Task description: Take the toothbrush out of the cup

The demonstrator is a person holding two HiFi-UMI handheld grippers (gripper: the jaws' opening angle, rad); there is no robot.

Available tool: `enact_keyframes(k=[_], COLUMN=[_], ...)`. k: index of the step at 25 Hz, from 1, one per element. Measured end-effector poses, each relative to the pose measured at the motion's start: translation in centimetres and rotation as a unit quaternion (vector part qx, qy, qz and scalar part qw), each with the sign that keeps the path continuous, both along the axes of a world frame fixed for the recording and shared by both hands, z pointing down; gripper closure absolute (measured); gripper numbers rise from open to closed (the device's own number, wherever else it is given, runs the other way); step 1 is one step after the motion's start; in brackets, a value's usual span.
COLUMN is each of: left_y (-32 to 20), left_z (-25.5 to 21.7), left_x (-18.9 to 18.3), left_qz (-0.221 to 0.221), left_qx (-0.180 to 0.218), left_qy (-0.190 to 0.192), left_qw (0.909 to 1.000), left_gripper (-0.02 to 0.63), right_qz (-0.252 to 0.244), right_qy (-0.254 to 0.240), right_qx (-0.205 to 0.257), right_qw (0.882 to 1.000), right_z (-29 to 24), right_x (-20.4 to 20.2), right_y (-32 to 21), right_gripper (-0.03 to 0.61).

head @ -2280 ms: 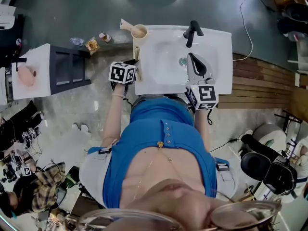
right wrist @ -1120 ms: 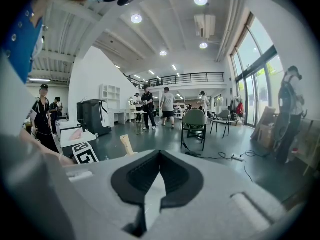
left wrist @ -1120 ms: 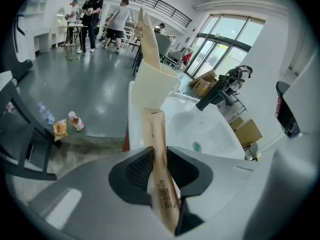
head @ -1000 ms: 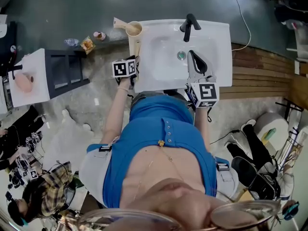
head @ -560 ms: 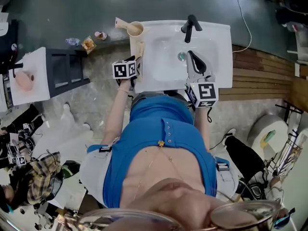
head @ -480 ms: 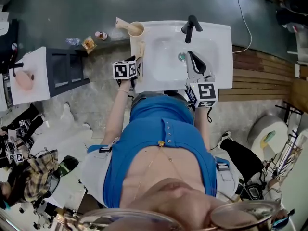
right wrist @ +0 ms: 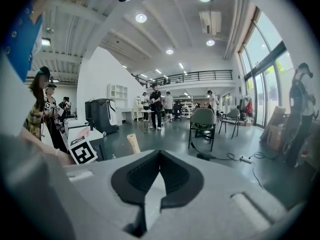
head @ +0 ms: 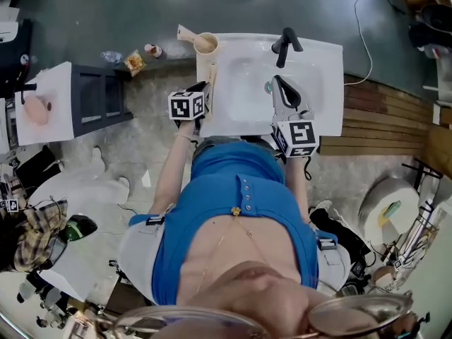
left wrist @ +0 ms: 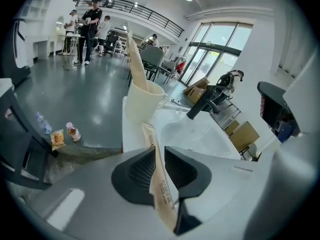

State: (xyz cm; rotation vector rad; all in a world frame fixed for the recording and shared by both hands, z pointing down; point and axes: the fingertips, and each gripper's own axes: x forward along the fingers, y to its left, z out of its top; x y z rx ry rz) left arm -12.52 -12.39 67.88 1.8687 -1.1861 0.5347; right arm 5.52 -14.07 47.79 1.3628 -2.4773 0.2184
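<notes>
A cream cup (head: 205,44) stands on the sink's far left corner, with one cream stick (head: 185,34) leaning out of it. The same cup (left wrist: 142,99) and its stick (left wrist: 134,59) show ahead in the left gripper view. My left gripper (head: 205,89) is at the sink's left rim, just short of the cup. Its jaws have just been closing and now press on a flat cream toothbrush (left wrist: 159,184) with small print, which reaches up toward the cup. My right gripper (head: 277,83) hangs over the basin, and its pads (right wrist: 150,171) are shut with nothing between them.
The white sink (head: 240,122) has a black tap (head: 284,44) at its back. A small bottle (head: 152,51) and a snack packet (head: 134,63) lie on the floor to the left. A dark shelf unit (head: 102,101) stands further left. People stand far off in the hall.
The left gripper has risen slightly beside the cup with the cream toothbrush between its jaws. The right gripper has stayed over the basin. The head view has shifted a little.
</notes>
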Motion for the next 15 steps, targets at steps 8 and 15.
enact_keyframes(k=[8,15], left_y=[-0.3,-0.8], left_z=[-1.2,-3.9], left_x=[-0.4,-0.6], left_qz=[-0.011,-0.017], left_qx=[0.021,0.056], left_qy=[0.003,0.016], left_qw=[0.9997,0.9982], left_gripper=[0.612,0.613], right_qz=[-0.021,-0.049], right_qy=[0.002,0.006], right_qx=[-0.004,-0.006], right_qw=[1.0,0.999], right_z=[0.6,0.8], right_x=[-1.6,-3.6], right_y=[-0.7,-1.5], right_gripper=[0.576,0.575])
